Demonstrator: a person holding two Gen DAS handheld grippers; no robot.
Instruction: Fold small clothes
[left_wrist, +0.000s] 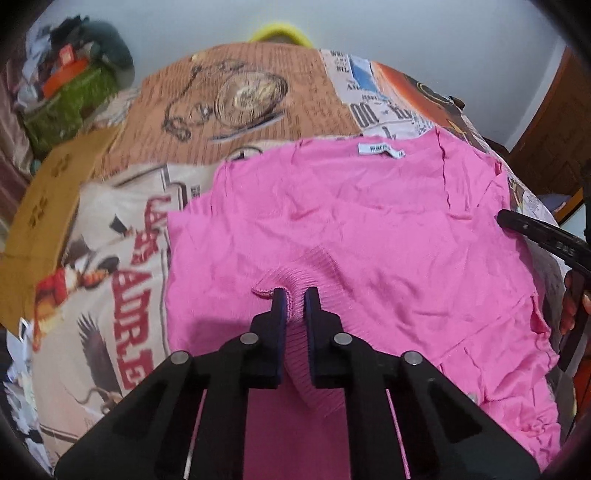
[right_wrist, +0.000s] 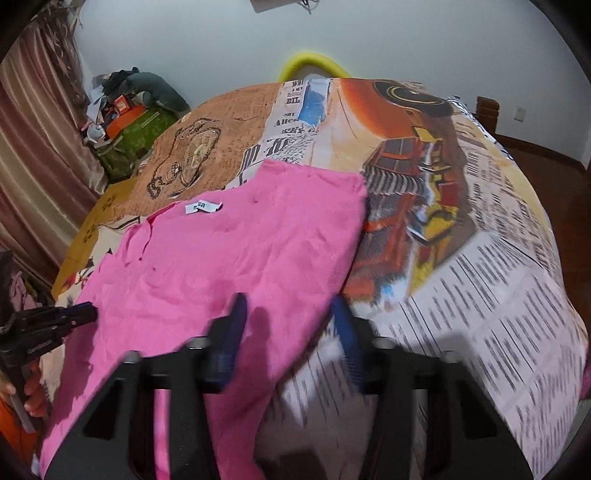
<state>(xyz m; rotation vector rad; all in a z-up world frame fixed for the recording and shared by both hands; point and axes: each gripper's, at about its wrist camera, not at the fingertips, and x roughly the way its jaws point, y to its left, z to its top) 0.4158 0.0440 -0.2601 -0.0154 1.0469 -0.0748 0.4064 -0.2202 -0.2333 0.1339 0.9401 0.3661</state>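
- My left claw (left_wrist: 295, 295) is clenched on the ribbed cuff (left_wrist: 291, 280) of the pink sweater (left_wrist: 351, 229), which lies spread on the bed (right_wrist: 480, 258) toward its near edge.
- My right claw (right_wrist: 288, 314) hangs released over the sweater's right edge.
- I'd carry the cuff across flat, keeping the sleeve taut, without dragging the body.

1. We see the garment (left_wrist: 351, 236) spread flat on the bed cover (left_wrist: 236, 110), its label (left_wrist: 378, 150) at the far edge.
2. Our left gripper (left_wrist: 295, 295) sits at the garment's near side, a ribbed fold between its fingers.
3. Our right gripper (right_wrist: 288, 325) hovers over the garment's right edge.
4. The clutter pile (right_wrist: 136, 110) lies beyond the bed's far left corner.
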